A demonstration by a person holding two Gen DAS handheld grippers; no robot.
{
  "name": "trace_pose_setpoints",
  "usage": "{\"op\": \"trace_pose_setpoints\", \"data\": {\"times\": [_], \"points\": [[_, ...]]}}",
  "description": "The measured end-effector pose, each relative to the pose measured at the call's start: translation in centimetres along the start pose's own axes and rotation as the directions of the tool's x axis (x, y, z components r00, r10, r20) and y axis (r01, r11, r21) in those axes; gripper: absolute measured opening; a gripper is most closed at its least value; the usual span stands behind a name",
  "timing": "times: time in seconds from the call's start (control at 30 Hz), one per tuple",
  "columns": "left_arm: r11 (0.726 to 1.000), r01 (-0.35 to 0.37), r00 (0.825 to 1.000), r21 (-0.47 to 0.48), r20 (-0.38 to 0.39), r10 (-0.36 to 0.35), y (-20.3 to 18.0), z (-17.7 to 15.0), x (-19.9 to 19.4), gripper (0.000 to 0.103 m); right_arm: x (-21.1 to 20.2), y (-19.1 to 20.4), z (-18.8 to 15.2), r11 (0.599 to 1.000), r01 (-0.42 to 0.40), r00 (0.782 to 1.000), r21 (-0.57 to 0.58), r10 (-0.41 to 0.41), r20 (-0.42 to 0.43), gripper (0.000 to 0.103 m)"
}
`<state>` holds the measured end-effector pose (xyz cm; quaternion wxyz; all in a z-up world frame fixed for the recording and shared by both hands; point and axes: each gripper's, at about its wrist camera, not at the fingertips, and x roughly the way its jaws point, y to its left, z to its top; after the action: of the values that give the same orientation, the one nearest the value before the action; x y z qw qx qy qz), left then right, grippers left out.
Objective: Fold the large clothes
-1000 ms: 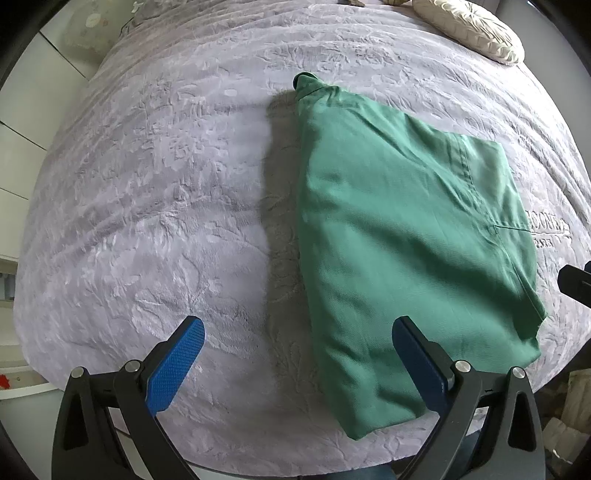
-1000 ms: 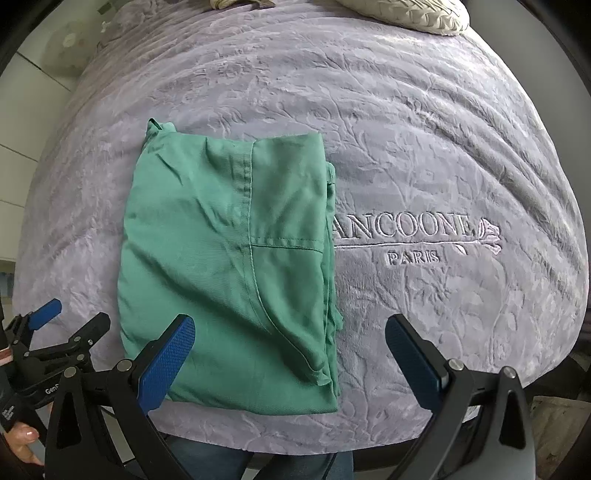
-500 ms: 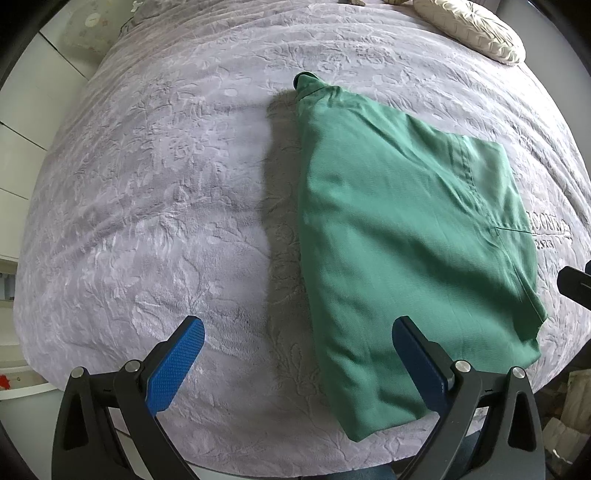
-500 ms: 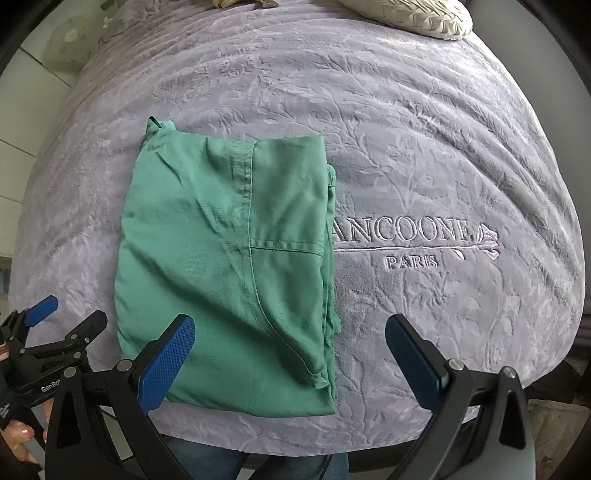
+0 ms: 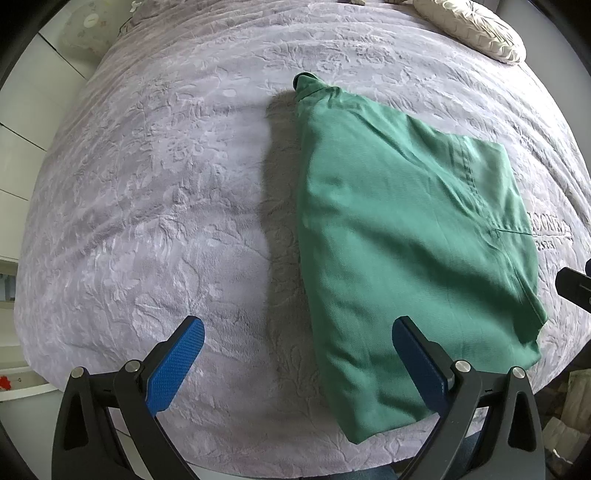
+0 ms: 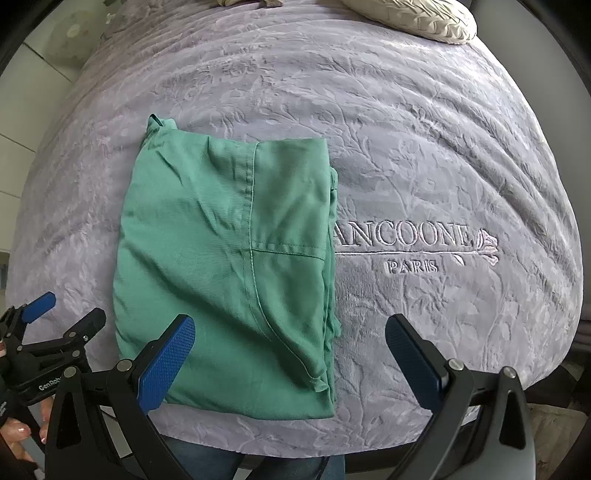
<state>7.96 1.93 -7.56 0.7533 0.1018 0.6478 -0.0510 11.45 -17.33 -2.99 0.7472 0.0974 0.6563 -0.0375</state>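
Green garment (image 6: 225, 273) lying folded into a compact rectangle on the bedspread (image 6: 424, 155), beside its embroidered lettering (image 6: 406, 243), with left gripper (image 5: 297, 334) and right gripper (image 6: 290, 332) both spread wide, grasping nothing; folding appears essentially complete

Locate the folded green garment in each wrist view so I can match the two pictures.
Left wrist: green garment right of centre, running toward the near bed edge.
Right wrist: green garment left of centre, its right edge touching the stitched lettering.
Shared landmark: that lettering, and the cream pillow top right.
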Motion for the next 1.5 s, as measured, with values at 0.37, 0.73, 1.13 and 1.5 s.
{"op": "trace_pose_setpoints", "data": {"times": [0.37,0.73,1.13,1.5], "points": [[1.000,-0.001,1.000,-0.002,-0.001,0.001,-0.11,0.05,-0.01,0.102,0.03,0.14,0.13,1.000,0.005,1.000,-0.006,-0.005,-0.001,0.103],[1.000,-0.006,1.000,0.000,-0.002,0.006,-0.12,0.07,0.01,0.102,0.07,0.30,0.12,1.000,0.006,1.000,-0.005,-0.006,0.000,0.103],[0.999,-0.010,1.000,0.034,0.012,0.010,-0.28,0.13,-0.15,0.102,0.13,0.14,0.22,1.000,0.012,1.000,-0.020,-0.012,-0.001,0.103],[0.999,-0.018,1.000,0.047,0.020,0.018,-0.41,0.01,-0.36,0.102,0.14,0.54,-0.06,0.999,0.016,1.000,-0.030,-0.016,0.001,0.103]]}}
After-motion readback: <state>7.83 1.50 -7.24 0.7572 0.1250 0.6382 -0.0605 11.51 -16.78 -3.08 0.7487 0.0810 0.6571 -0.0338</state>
